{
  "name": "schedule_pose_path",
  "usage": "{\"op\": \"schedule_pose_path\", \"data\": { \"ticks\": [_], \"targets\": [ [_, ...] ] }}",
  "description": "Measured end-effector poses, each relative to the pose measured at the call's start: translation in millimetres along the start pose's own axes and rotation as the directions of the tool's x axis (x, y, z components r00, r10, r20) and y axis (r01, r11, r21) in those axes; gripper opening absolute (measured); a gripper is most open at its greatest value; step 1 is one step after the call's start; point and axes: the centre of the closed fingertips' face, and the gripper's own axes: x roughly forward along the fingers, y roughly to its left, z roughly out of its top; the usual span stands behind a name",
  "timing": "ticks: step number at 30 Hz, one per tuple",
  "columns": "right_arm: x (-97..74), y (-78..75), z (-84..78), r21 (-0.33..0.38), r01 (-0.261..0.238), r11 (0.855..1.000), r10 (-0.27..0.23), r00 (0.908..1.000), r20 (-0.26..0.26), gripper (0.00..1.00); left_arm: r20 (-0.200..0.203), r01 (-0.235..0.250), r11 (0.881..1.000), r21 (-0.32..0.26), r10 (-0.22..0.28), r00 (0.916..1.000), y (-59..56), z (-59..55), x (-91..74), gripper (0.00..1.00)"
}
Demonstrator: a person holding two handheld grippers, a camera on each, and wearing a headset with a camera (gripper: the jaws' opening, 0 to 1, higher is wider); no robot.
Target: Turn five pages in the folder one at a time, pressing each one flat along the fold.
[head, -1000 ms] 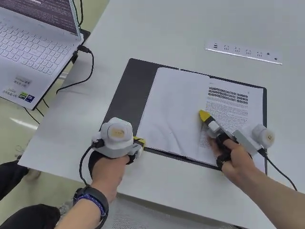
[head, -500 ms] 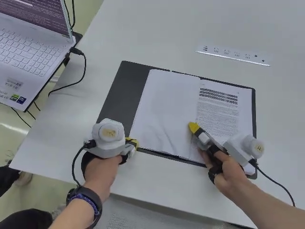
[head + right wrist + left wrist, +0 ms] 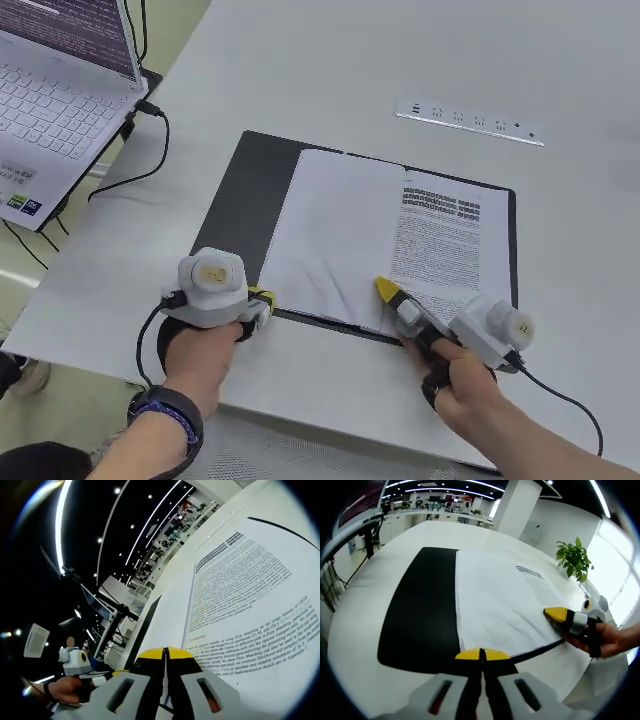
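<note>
Where white worktop [image 3: 330,60] reaches its far-left edge, open laptop [image 3: 50,100] sits. Black folder [image 3: 235,200] lies open and flat mid-worktop: blank page [image 3: 330,240] left of fold, printed page [image 3: 445,240] right of it. Power strip [image 3: 470,122] set in worktop beyond folder. Left claw [image 3: 262,300] at folder's near-left edge, yellow tips pinched together, nothing visible between them. Right claw [image 3: 385,290] likewise closed tip to tip, tips resting on paper at fold, near bottom edge of pages.
</note>
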Motion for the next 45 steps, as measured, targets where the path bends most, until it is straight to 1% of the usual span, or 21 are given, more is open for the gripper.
{"op": "schedule_pose_path", "data": {
  "ticks": [7, 8, 10, 15, 19, 23, 25, 27, 28, 30, 32, 34, 37, 39, 40, 41, 43, 45],
  "targets": [
    [-6.4, 1.5, -10.2, -0.001, 0.008, 1.000, -0.008, 0.9996, -0.028, 0.00, 0.011, -0.010, 0.999, -0.031, 0.010, 0.9999, 0.1, -0.6, -1.3, 0.00],
    [-7.6, 2.3, -12.3, -0.008, 0.009, 1.000, -0.009, 0.9992, -0.039, 0.00, 0.011, -0.013, 0.999, -0.035, 0.013, 0.9999, -0.1, -0.8, -1.6, 0.00],
    [-9.8, 3.1, -16.5, -0.026, 0.006, 1.000, -0.008, 0.9983, -0.058, 0.00, 0.011, -0.017, 0.999, -0.036, 0.017, 0.9998, -0.2, -1.0, -1.7, 0.00],
    [-16.7, 5.7, -24.6, -0.018, 0.012, 1.000, -0.013, 0.9979, -0.063, 0.00, 0.011, -0.025, 0.999, -0.038, 0.025, 0.9996, -0.1, -1.2, -1.9, 0.00],
    [-20.6, 6.8, -30.2, -0.033, 0.013, 0.999, -0.016, 0.9960, -0.088, 0.00, 0.003, -0.029, 0.999, -0.031, 0.029, 0.9996, -0.1, -1.0, -1.5, 0.00],
    [-23.1, 6.2, -32.2, -0.037, 0.014, 0.999, -0.018, 0.9946, -0.102, 0.00, -0.002, -0.036, 0.999, -0.028, 0.036, 0.9993, -0.2, -1.5, -1.6, 0.00],
    [-22.5, 6.3, -32.2, -0.032, 0.041, 0.999, -0.044, 0.9930, -0.110, 0.00, -0.007, -0.036, 0.999, -0.031, 0.035, 0.9993, -1.9, -2.3, -1.7, 0.00],
    [-22.2, 7.3, -32.1, -0.052, 0.064, 0.997, -0.069, 0.9908, -0.116, 0.00, -0.015, -0.033, 0.999, -0.017, 0.033, 0.9994, -4.1, -3.4, -1.8, 0.00],
    [-22.2, 7.6, -31.9, -0.052, 0.068, 0.996, -0.073, 0.9907, -0.115, 0.00, -0.018, -0.034, 0.999, -0.014, 0.034, 0.9993, -4.5, -3.6, -1.9, 0.00],
    [-22.9, 6.6, -32.1, -0.043, 0.084, 0.996, -0.088, 0.9908, -0.103, 0.00, -0.026, -0.036, 0.999, -0.007, 0.036, 0.9990, -4.8, -3.9, -1.9, 0.00],
    [-23.0, 4.4, -30.8, -0.005, 0.099, 0.995, -0.099, 0.9913, -0.086, 0.00, -0.043, -0.039, 0.999, 0.013, 0.040, 0.9983, -5.9, -4.9, -2.5, 0.00],
    [-23.0, 3.6, -30.4, 0.011, 0.105, 0.994, -0.103, 0.9909, -0.086, 0.00, -0.058, -0.045, 0.998, 0.032, 0.047, 0.9972, -7.3, -6.8, -4.6, 0.00],
    [-23.7, 3.7, -28.9, 0.065, 0.111, 0.992, -0.104, 0.9896, -0.099, 0.00, -0.074, -0.042, 0.998, 0.050, 0.046, 0.9962, -11.4, -12.1, -8.8, 0.00],
    [-25.7, 7.2, -27.6, 0.055, 0.112, 0.992, -0.107, 0.9894, -0.099, 0.00, -0.076, -0.040, 0.998, 0.056, 0.044, 0.9961, -14.0, -13.9, -11.3, 0.00],
    [-27.9, 8.0, -26.3, 0.015, 0.113, 0.993, -0.111, 0.9893, -0.095, 0.00, -0.078, -0.038, 0.997, 0.060, 0.043, 0.9960, -15.6, -14.7, -12.5, 0.00],
    [-29.7, 8.2, -26.3, 0.000, 0.111, 0.994, -0.110, 0.9891, -0.098, 0.00, -0.078, -0.036, 0.997, 0.064, 0.041, 0.9961, -16.5, -14.8, -13.1, 0.00],
    [-34.8, 7.9, -25.4, -0.019, 0.103, 0.995, -0.104, 0.9896, -0.099, 0.02, -0.073, -0.032, 0.996, 0.080, 0.038, 0.9966, -20.0, -12.5, -15.6, 0.00],
    [-42.3, 7.2, -21.6, -0.054, 0.096, 0.994, -0.101, 0.9900, -0.099, 0.05, -0.062, -0.027, 0.995, 0.095, 0.033, 0.9976, -23.9, -8.3, -18.3, 0.00]
  ]
}}
